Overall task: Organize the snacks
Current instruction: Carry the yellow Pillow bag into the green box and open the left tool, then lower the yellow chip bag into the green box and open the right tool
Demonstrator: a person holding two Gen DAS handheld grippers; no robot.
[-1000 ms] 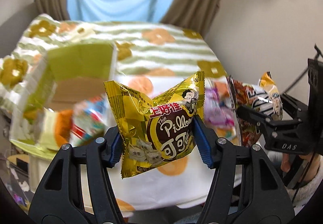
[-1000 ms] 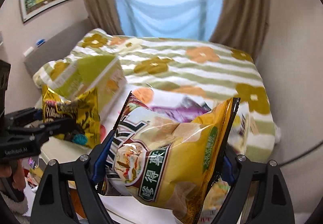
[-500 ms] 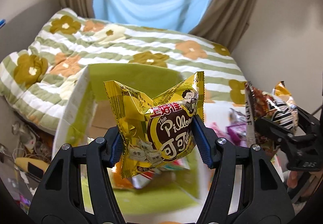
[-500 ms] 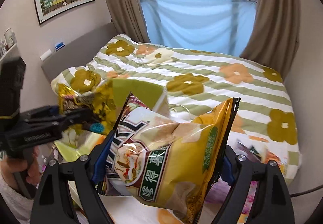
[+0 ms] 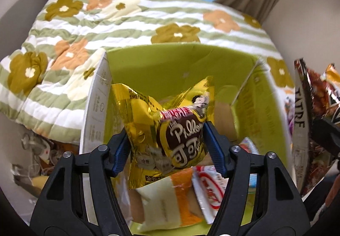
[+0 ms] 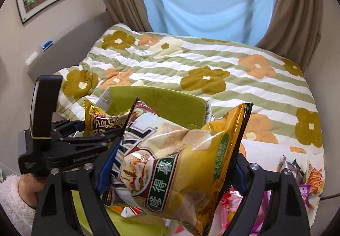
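My left gripper [image 5: 167, 151] is shut on a yellow Pillow snack packet [image 5: 170, 129] and holds it over the open green cardboard box [image 5: 170, 61]. Several snack packets [image 5: 204, 189] lie inside the box. My right gripper [image 6: 170, 168] is shut on a large yellow chip bag [image 6: 176, 163], held beside the box's right side. In the right wrist view the left gripper [image 6: 85, 140], its Pillow packet [image 6: 99, 121] and the box [image 6: 165, 104] show at left. The chip bag shows edge-on in the left wrist view [image 5: 301, 129].
The box stands at the foot of a bed with a striped flowered quilt [image 6: 191, 61]. A pile of loose snack packets [image 6: 303, 178] lies on white cloth at right. Curtains and a blue-covered window [image 6: 204, 6] are behind.
My left gripper has swung from the snack pile to over the box and tilted down into its opening. The right gripper with the chip bag has followed to the left, toward the box.
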